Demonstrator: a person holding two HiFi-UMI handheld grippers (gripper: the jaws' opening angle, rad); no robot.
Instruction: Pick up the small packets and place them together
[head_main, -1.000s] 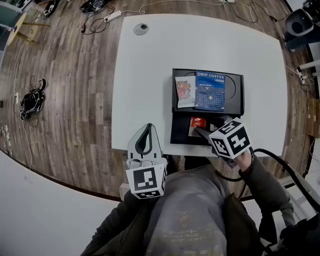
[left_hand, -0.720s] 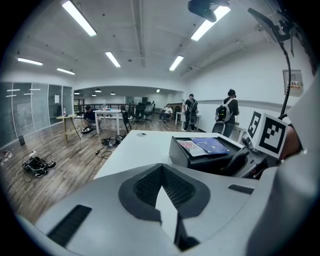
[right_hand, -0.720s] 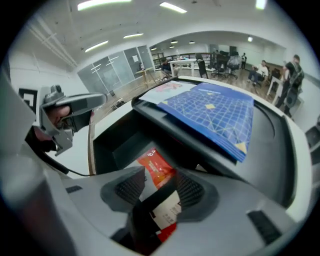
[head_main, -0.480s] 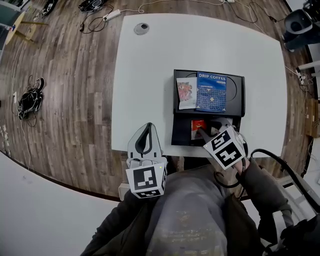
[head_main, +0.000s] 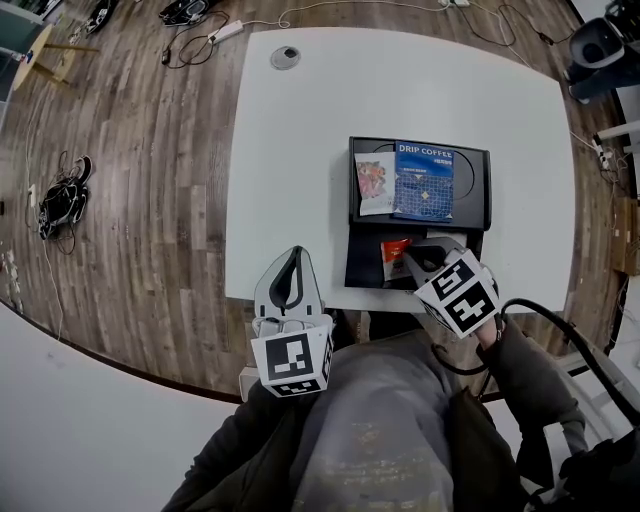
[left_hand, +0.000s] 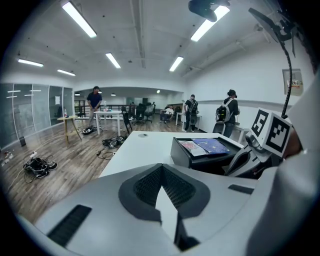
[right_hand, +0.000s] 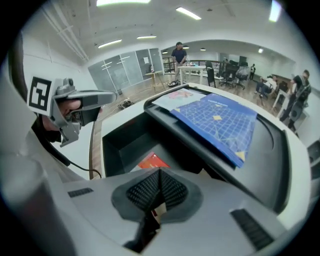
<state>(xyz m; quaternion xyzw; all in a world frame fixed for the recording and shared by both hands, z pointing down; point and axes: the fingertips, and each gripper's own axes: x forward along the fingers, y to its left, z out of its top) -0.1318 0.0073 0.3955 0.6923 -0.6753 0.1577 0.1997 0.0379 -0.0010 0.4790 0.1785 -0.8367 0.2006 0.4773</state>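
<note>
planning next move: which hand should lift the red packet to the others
Right: the right gripper has just closed its fingers on the red packet in the tray; the left gripper is shut, back at the table edge.

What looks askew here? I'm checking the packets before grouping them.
Only the red packet in the lower compartment of the tray: it sits tilted, one edge pinched in the right gripper, whose jaws have just closed on it.
</note>
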